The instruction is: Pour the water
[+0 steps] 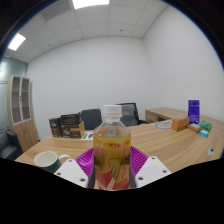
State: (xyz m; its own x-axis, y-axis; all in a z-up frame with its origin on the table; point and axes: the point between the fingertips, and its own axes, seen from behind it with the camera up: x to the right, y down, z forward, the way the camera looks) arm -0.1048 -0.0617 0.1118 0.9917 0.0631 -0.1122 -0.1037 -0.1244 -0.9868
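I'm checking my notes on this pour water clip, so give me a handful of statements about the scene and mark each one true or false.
1. The claw grips a bottle between its fingers. True.
2. The bottle has its cap on. False: its neck is open, with no cap in view.
3. A pale cup stands on the wooden table beside the bottle. True.
4. The bottle lies on its side. False: it stands upright between the fingers.
5. A purple box stands at the table's far end, beyond the bottle. True.
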